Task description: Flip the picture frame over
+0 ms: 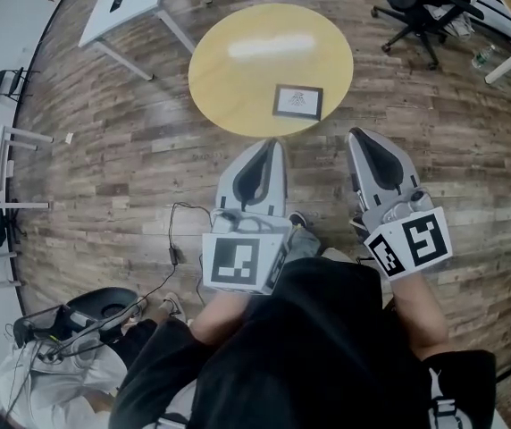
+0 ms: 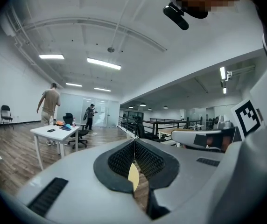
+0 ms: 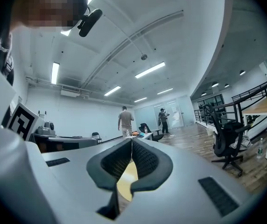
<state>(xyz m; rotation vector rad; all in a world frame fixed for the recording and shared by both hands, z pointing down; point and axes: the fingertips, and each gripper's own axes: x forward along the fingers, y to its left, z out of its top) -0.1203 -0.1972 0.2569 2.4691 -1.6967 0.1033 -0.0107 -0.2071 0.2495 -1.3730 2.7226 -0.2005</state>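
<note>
A dark-rimmed picture frame [image 1: 297, 102] with a white sheet showing lies flat near the front right edge of a round yellow table [image 1: 255, 61]. My left gripper [image 1: 274, 143] is held just short of the table's near edge, its jaws closed together with nothing between them. To its right, my right gripper [image 1: 355, 134] is also shut and empty, its tips a little in front of and right of the frame. In the left gripper view the left gripper [image 2: 134, 140] shows only a sliver of the yellow table [image 2: 133, 176] behind its pads. The right gripper [image 3: 131, 140] shows the same.
A white table [image 1: 126, 7] stands at the far left and a black office chair [image 1: 421, 12] at the far right. Cables [image 1: 180, 231] run over the wooden floor at my left, by another chair [image 1: 104, 307]. Two people [image 3: 125, 121] stand far off.
</note>
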